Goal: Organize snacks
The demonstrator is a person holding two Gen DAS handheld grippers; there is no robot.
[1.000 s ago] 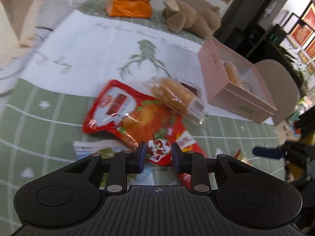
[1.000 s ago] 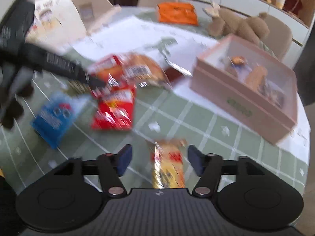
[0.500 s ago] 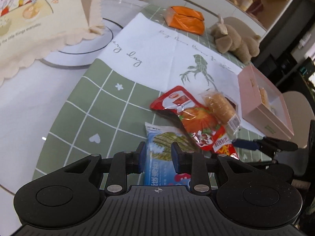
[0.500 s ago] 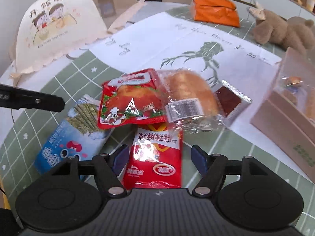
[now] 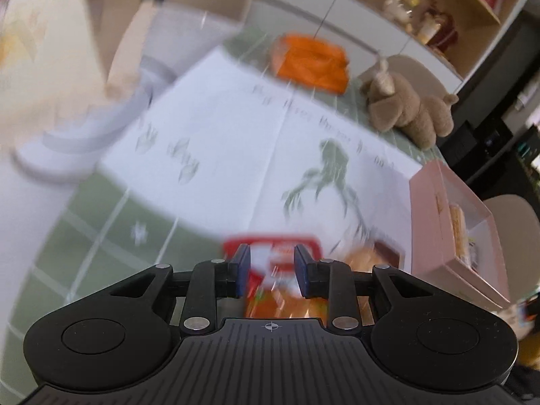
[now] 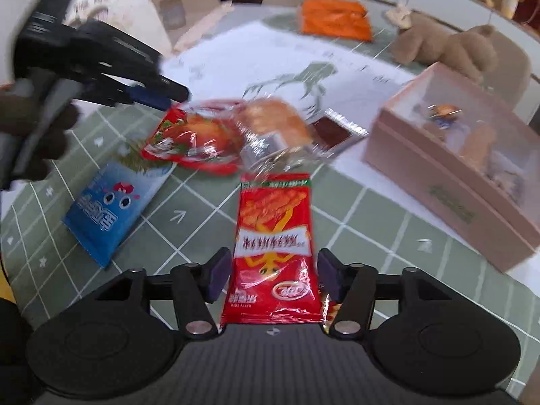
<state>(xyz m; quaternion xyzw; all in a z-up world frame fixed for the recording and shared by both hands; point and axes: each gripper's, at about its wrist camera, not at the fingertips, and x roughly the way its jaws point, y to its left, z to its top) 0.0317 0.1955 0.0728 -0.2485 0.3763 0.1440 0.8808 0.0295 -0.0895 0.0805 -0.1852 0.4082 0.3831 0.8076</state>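
My right gripper [image 6: 271, 271] is open, with its fingers on either side of a red snack packet [image 6: 273, 246] that lies flat on the green checked tablecloth. Beyond it lie a red chicken-picture pouch [image 6: 195, 141], a clear-wrapped bread roll [image 6: 276, 128] and a blue seaweed packet [image 6: 111, 209]. The pink box [image 6: 452, 182] with snacks inside stands to the right. My left gripper [image 5: 271, 270] is open a little, right over the red pouch [image 5: 273, 253]; it also shows in the right wrist view [image 6: 158, 96], above the pouch's far end. The left wrist view is blurred.
An orange bag [image 6: 334, 18] and a brown plush toy [image 6: 445, 47] lie at the table's far side. A white printed cloth [image 5: 236, 141] covers the table's middle. A cream paper stand [image 6: 114, 17] is at the far left. Chairs ring the table.
My left gripper has moved forward and down from over the blue packet to over the red pouch. My right gripper has closed in on the red snack packet, which now lies between its fingers.
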